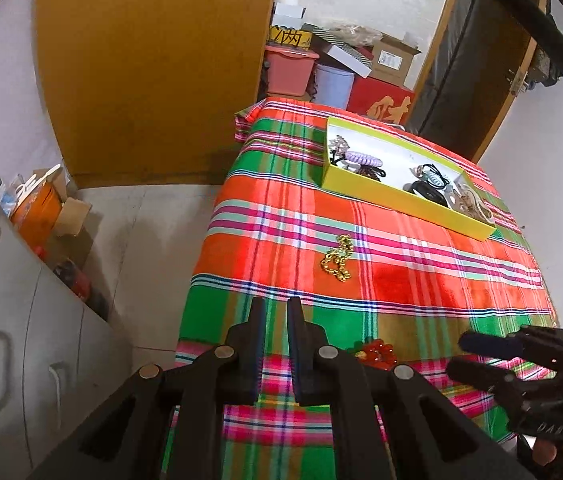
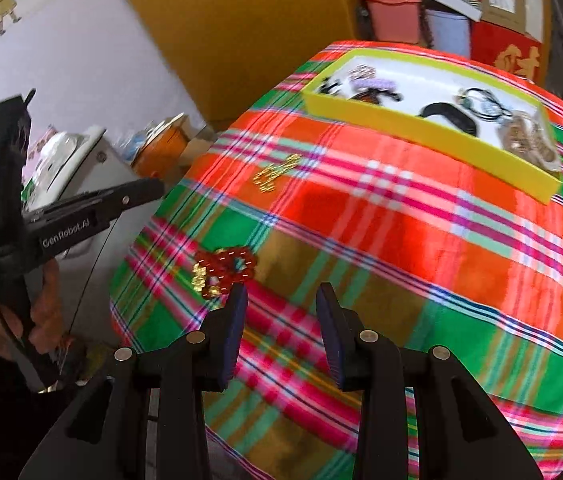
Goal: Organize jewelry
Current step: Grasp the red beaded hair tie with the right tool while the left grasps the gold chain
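Observation:
A gold chain lies on the plaid cloth in the middle of the table; it also shows in the right wrist view. A red bead piece with gold lies near the front edge, just ahead of my right gripper's left finger. A yellow tray at the back holds hair ties, clips and jewelry; it shows too in the right wrist view. My left gripper is open a little and empty, short of the gold chain. My right gripper is open and empty; it also shows at the left wrist view's right edge.
The table drops off at its left edge to a tiled floor. A grey cabinet with boxes stands left. Behind the table are a pink bin, a red box and cardboard boxes. My left gripper's body is at the left of the right wrist view.

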Motion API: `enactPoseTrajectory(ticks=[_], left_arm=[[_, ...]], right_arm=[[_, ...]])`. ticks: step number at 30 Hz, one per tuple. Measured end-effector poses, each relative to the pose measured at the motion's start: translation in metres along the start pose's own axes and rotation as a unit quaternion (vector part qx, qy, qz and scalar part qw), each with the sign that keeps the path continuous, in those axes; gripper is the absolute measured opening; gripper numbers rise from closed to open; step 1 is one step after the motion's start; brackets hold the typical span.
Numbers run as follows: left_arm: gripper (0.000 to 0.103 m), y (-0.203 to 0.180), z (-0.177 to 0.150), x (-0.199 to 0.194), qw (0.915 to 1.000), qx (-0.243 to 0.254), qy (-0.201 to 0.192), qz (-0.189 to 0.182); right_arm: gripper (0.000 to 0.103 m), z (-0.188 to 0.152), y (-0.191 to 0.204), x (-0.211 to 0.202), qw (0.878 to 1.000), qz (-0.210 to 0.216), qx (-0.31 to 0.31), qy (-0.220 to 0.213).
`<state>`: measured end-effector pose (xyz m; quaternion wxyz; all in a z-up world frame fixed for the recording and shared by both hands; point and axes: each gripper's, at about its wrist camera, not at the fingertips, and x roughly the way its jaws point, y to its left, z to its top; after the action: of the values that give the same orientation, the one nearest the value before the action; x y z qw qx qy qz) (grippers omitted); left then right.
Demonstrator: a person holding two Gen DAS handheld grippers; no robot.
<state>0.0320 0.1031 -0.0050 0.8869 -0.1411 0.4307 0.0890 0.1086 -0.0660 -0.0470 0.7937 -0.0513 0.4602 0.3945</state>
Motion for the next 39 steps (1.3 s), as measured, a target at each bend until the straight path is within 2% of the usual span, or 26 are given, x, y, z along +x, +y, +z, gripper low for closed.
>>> enactPoseTrajectory(ticks=[7, 15, 16, 18, 26, 27, 28, 29, 31, 35, 39], left_arm=[[0.010, 0.011, -0.004, 0.002, 0.9999, -0.010, 0.002, -0.003], [0.010, 0.024, -0.007, 0.007, 0.9997, -0.024, 0.007, -0.004], [0.010, 0.024, -0.007, 0.007, 0.9997, -0.025, 0.008, -0.004], [0.010, 0.026, -0.007, 0.008, 0.9996, -0.027, 0.009, -0.005], [0.010, 0.029, -0.006, 0.012, 0.9994, -0.032, 0.012, -0.009], [0.010, 0.029, -0.006, 0.013, 0.9994, -0.032, 0.013, -0.009], [0.010, 0.029, -0.006, 0.013, 0.9994, -0.032, 0.013, -0.009], [0.010, 0.030, -0.006, 0.014, 0.9993, -0.032, 0.014, -0.009], [0.010, 0.030, -0.006, 0.015, 0.9993, -0.033, 0.015, -0.009], [0.010, 0.030, -0.004, 0.018, 0.9992, -0.035, 0.018, -0.011], [0.010, 0.025, -0.003, 0.022, 0.9991, -0.032, 0.021, -0.016]], right_arm=[[0.037, 0.006, 0.021, 0.025, 0.999, 0.010, -0.032, 0.021], [0.039, 0.012, 0.031, 0.049, 0.997, -0.004, -0.061, 0.042], [0.043, 0.013, 0.031, 0.050, 0.997, -0.004, -0.062, 0.041], [0.045, 0.015, 0.033, 0.052, 0.997, -0.007, -0.069, 0.040], [0.046, 0.026, 0.033, 0.061, 0.997, -0.008, -0.070, 0.038], [0.042, 0.027, 0.033, 0.061, 0.997, -0.006, -0.070, 0.036], [0.032, 0.027, 0.033, 0.061, 0.997, 0.001, -0.068, 0.035], [0.031, 0.027, 0.033, 0.061, 0.997, 0.003, -0.068, 0.033], [0.021, 0.028, 0.034, 0.061, 0.997, 0.005, -0.070, 0.030], [0.018, 0.027, 0.034, 0.059, 0.997, 0.001, -0.072, 0.024], [0.010, 0.025, 0.028, 0.052, 0.998, 0.002, -0.067, 0.014]])
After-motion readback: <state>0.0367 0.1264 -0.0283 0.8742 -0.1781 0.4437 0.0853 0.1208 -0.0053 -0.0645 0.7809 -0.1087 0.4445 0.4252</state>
